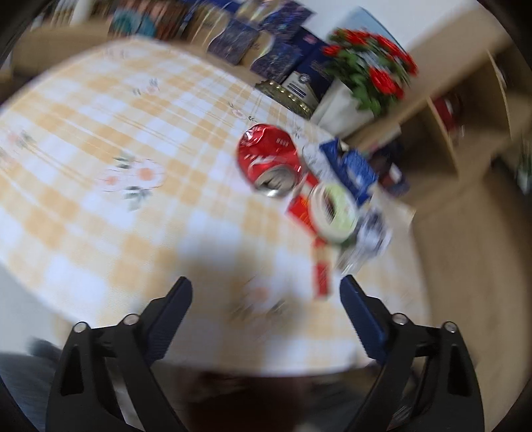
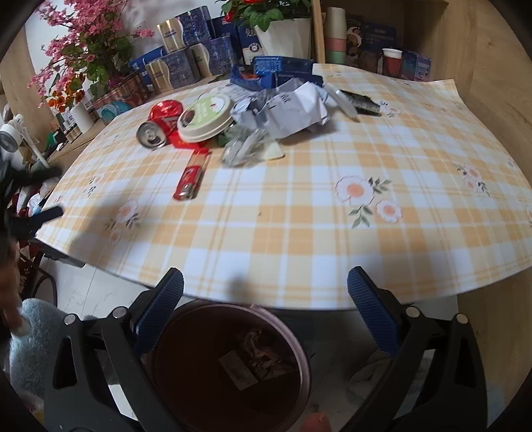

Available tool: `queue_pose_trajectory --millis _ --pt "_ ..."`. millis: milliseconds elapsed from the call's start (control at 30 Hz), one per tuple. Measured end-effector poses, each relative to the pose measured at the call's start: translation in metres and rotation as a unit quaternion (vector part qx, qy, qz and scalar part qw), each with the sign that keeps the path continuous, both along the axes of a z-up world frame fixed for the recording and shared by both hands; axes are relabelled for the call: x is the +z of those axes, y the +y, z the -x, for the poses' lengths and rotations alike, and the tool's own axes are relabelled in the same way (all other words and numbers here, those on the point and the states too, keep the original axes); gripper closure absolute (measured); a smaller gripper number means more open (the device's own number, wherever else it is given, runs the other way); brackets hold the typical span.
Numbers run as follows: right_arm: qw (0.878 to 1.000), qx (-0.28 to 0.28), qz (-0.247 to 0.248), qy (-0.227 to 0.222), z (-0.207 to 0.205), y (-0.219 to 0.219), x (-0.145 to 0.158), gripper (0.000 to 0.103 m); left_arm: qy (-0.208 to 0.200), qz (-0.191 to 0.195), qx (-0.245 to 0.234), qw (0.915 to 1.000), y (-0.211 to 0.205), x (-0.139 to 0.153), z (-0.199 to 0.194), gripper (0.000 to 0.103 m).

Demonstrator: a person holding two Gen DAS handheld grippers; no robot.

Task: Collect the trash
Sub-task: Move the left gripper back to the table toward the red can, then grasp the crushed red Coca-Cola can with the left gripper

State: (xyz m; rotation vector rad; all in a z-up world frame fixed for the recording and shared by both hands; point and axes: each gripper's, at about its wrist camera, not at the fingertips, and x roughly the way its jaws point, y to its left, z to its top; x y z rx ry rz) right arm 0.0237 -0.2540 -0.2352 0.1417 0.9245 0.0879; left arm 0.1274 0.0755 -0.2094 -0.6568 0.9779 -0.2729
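A heap of trash lies on the checked tablecloth (image 2: 299,232): a crushed red can (image 2: 161,121) on its side, a round white-and-green lid (image 2: 204,114), crumpled paper (image 2: 289,106), a torn blue box (image 2: 276,71), clear wrapping (image 2: 242,148) and a red lighter (image 2: 189,181). My right gripper (image 2: 265,275) is open and empty at the near table edge, above a dark bin (image 2: 229,365) that holds some scraps. The left wrist view is blurred. There my left gripper (image 1: 266,285) is open and empty over the cloth, with the can (image 1: 267,159), lid (image 1: 334,207) and lighter (image 1: 322,277) ahead and to the right.
Blue and gold boxes (image 2: 186,56) line the back of the table. A white pot with red flowers (image 2: 282,30) and pink flowers (image 2: 86,50) stand there too. A wooden shelf (image 2: 432,33) with cups rises at the right. A black comb (image 2: 360,99) lies behind the paper.
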Motion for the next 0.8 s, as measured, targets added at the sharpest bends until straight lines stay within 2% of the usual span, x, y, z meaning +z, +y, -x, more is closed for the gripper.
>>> queue_pose_trajectory --millis 67,133,233,367,467,633,800 --pt "1.000 -0.005 0.000 -0.003 -0.004 -0.005 0.000 0.006 0.031 0.069 0.025 0.9968 0.000 -0.006 -0.025 0.026" --pt "1.000 -0.011 0.000 -0.005 -0.007 -0.010 0.001 0.006 0.060 0.139 0.067 0.9862 -0.001 -0.012 -0.052 0.028" --pt "1.000 -0.019 0.001 -0.006 -0.008 -0.019 0.000 0.006 0.078 0.175 0.119 0.9743 -0.008 -0.014 -0.085 0.029" --pt "1.000 -0.031 0.000 -0.002 -0.009 -0.031 -0.004 0.006 0.100 0.169 0.152 0.9686 -0.021 -0.018 -0.118 0.032" --pt "0.999 -0.040 -0.001 0.001 -0.010 -0.040 -0.006 0.006 0.131 0.145 0.181 0.9639 -0.026 -0.030 -0.131 0.036" --pt "0.999 -0.053 -0.004 0.003 -0.013 -0.052 -0.007 0.006 0.170 0.114 0.238 0.9494 -0.021 -0.051 -0.140 0.040" --pt "0.998 -0.055 -0.001 0.007 -0.017 -0.054 -0.010 0.006 0.166 0.081 0.242 0.9527 -0.024 -0.048 -0.146 0.040"
